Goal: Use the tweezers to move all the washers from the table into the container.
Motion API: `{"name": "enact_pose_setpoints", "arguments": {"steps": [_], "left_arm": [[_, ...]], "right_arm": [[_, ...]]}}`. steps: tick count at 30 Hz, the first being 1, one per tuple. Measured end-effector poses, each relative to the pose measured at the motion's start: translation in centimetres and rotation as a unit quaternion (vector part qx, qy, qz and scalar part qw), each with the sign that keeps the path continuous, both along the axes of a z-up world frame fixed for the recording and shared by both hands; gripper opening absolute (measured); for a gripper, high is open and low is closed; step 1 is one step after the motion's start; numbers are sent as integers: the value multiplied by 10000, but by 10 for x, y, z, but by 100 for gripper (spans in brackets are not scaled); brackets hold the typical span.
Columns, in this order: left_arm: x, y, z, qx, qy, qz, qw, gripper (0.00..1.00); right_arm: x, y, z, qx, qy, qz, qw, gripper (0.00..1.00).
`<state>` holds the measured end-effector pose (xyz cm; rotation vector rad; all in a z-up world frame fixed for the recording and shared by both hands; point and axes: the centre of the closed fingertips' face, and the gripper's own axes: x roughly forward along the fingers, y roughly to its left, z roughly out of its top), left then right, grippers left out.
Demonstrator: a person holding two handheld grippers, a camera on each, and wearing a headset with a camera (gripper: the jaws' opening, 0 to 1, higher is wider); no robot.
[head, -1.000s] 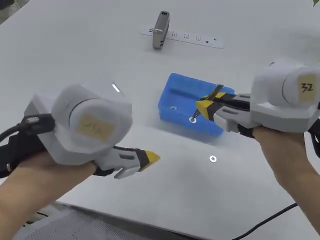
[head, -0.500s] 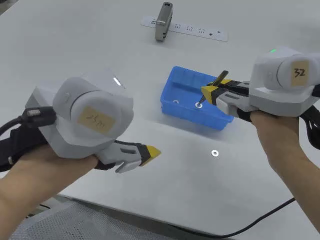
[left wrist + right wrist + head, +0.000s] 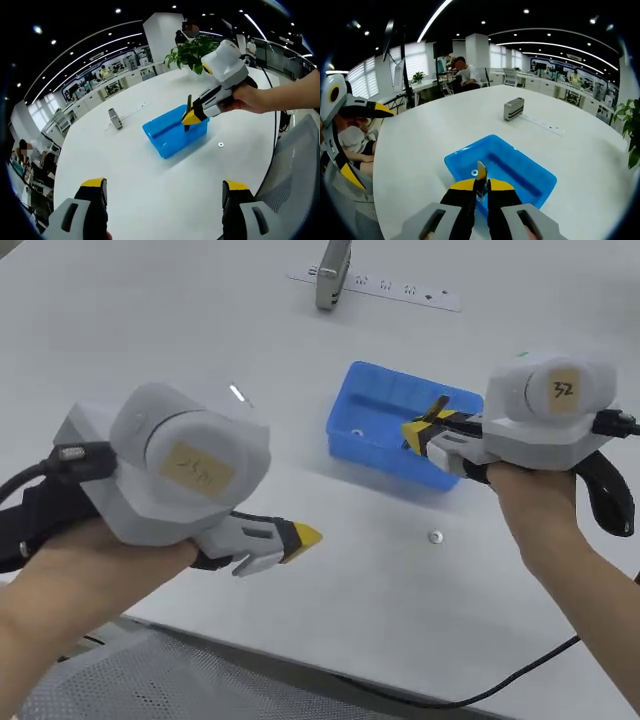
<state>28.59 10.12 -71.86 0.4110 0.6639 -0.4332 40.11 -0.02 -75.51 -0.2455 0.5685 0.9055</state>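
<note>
While the right gripper (image 3: pixel 481 185) hangs over the blue container (image 3: pixel 378 454), its fingers are pinched narrow on the tweezers (image 3: pixel 436 408). These reach out past the fingertips and slant down between the container's walls. Whether the tweezer tips carry anything I cannot tell, since they are small and partly hidden by the fingers. A washer (image 3: pixel 357 434) lies on the container floor, just ahead of the right fingers. A loose washer (image 3: pixel 435 537) lies on the table (image 3: pixel 330 620) outside the container, on the person's side of those fingertips and near them. The left gripper (image 3: pixel 163 186) has its fingers spread wide and empty. It is well apart from the container, and the loose washer sits far ahead of its fingers and to their right.

The step in hand looks like the drop into the container. To do it well, the tweezer tips should sit low inside the walls before the squeeze eases, so anything released lands flat and does not bounce over the rim. The loose washer would be next. For that, the tips should come down at a shallow slant, with one tip through the hole or under the edge. The squeeze should be gentle, because a hard pinch could flick so thin a ring across the smooth table.
</note>
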Motion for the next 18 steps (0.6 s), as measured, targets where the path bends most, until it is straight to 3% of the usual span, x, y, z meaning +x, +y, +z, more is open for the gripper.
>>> {"name": "enact_pose_setpoints", "arguments": {"steps": [9,18], "left_arm": [[1,0,1,46,-2,-29,10000,98],[2,3,0,86,8,-13,10000,98]], "right_arm": [[-1,1,-13,-286,-12,134,9995,4],[-1,0,-15,-223,94,116,9996,4]]}}
